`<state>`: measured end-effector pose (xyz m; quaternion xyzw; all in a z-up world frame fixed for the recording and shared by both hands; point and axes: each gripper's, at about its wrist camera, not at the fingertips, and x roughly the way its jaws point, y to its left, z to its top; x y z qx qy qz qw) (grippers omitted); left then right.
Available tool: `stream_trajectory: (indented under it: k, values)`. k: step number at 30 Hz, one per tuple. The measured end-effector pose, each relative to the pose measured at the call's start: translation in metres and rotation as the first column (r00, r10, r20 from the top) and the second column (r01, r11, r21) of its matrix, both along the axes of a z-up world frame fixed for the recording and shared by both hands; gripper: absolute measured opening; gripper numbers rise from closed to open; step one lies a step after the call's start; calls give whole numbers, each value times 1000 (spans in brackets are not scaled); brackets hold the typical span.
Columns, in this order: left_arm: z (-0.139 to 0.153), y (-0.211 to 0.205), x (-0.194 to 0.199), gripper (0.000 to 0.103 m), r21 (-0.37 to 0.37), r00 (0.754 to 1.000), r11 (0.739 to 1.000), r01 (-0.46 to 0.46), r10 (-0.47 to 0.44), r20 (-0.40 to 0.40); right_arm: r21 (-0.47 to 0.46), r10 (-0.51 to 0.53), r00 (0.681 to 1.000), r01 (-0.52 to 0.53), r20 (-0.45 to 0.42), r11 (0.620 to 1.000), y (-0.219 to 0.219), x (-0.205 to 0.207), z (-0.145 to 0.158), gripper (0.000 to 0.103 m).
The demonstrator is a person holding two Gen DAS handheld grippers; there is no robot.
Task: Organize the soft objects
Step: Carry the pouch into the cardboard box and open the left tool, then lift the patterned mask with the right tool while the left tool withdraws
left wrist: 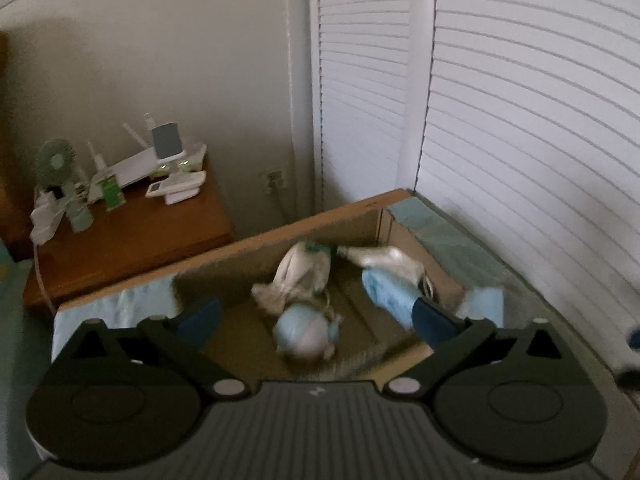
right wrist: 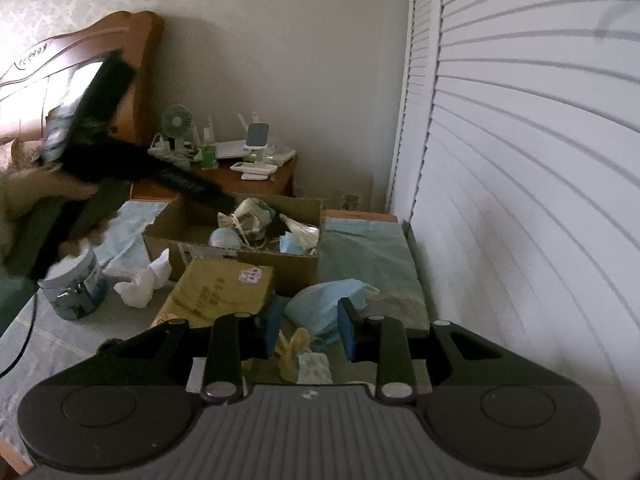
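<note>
Beside louvred doors, I'm hovering my left gripper (left wrist: 316, 316) wide open, empty, over the cardboard box (left wrist: 304, 220) at centre frame; next I'm needing the blue cloth (right wrist: 328, 300) lying lower centre, ahead of my right gripper (right wrist: 308, 332), narrowly parted and holding nothing

Brown box (right wrist: 256, 258) w/ pale-blue mask (right wrist: 294, 243), cream cloth (left wrist: 302, 274); white slatted doors (right wrist: 520, 160); green fan (right wrist: 176, 118); blue claw pads (right wrist: 347, 330); orange-brown desk (left wrist: 132, 236).

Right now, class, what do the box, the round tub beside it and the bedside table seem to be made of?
Box: brown cardboard, matt, with raw edges and a folded-out flap.
Tub: probably plastic, with a slight sheen and a printed label.
Bedside table: wood or wood veneer, reddish and smooth.
</note>
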<state>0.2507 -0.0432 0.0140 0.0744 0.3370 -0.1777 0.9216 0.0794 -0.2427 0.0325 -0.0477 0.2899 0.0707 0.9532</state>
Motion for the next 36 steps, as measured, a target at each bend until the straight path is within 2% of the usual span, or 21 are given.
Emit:
stream_trajectory:
  k: [5, 9, 13, 16, 21, 24, 27, 29, 31, 36]
  values:
    - [0, 28, -49, 102, -56, 1000, 998, -20, 19, -24, -22, 19, 1000, -19, 1, 1000, 12, 13, 2, 35]
    - [-4, 41, -85, 102, -56, 999, 997, -44, 43, -5, -30, 35, 999, -36, -7, 999, 15, 18, 2, 36]
    - [-9, 48, -112, 102, -57, 999, 998, -35, 36, 26, -25, 40, 997, -41, -60, 999, 11, 19, -14, 38]
    - [-15, 47, -126, 102, -30, 999, 999, -22, 23, 45, -49, 11, 993, -17, -119, 999, 9, 18, -34, 38]
    - [-28, 41, -141, 102, -16, 999, 999, 35, -35, 29, -67, -24, 984, 12, -175, 998, 5, 19, -59, 43]
    - [-33, 41, -147, 102, -27, 999, 999, 47, -47, 17, -72, -41, 980, 27, -197, 997, 3, 27, -68, 48]
    - [-35, 43, -150, 102, -40, 999, 998, 49, -49, 12, -83, -51, 973, 33, -224, 996, 3, 32, -77, 48]
    - [-35, 45, -152, 102, -49, 998, 997, 54, -54, 17, -93, -46, 971, 25, -233, 995, 4, 30, -81, 46]
    - [-36, 47, -151, 102, -55, 998, 997, 57, -56, 17, -106, -49, 968, 23, -246, 994, 5, 30, -83, 30]
    - [-39, 49, -150, 102, -58, 998, 997, 54, -54, 16, -140, -52, 972, 20, -229, 990, 8, 26, -75, 23]
